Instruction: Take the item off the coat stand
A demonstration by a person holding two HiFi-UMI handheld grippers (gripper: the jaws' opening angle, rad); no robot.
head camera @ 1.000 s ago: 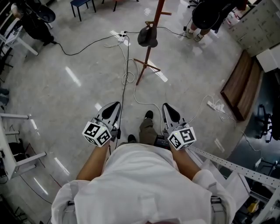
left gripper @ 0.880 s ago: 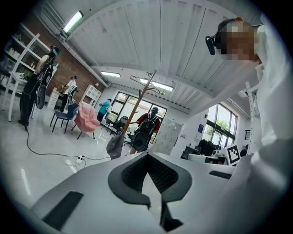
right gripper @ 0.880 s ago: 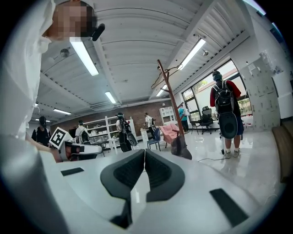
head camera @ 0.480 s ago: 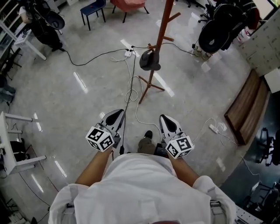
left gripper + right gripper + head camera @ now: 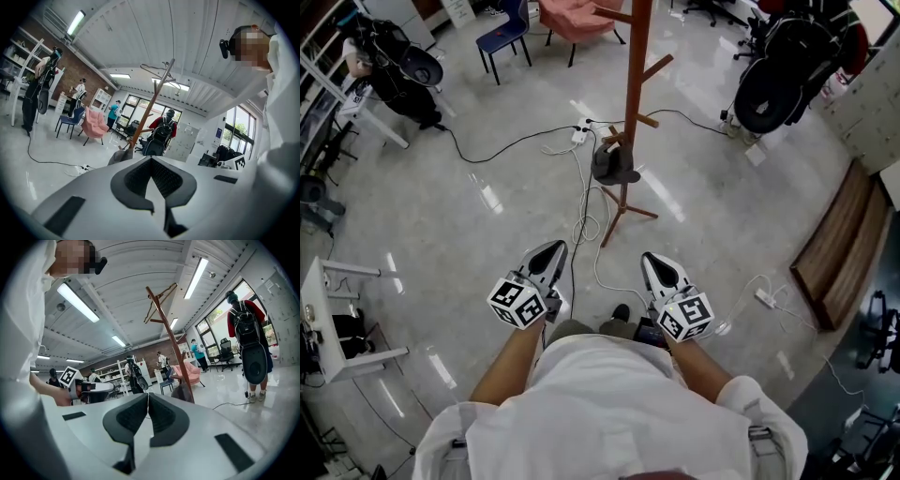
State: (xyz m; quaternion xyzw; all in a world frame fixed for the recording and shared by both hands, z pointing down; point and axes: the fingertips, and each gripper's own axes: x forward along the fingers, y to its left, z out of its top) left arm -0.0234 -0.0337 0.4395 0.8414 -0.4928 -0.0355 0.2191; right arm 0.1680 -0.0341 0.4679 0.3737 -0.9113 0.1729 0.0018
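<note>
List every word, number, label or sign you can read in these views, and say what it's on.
No text can be read in any view.
Left cube and right cube: black-and-white square patterns only, no letters.
Blue wall sign: too small to read.

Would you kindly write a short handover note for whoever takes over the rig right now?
Left hand-held gripper: shut, empty, held low in front of the person.
Right hand-held gripper: shut, empty, level with the left one.
Things: coat stand stands upright on the floor ahead, well apart from both grippers. The dark item hangs on one of its low pegs.
Done: nothing yet; the item is untouched.
Left: step up to the stand, open one gripper, grasp the item and lift it off the peg. Probably mind the cables lying near the stand's feet.
</note>
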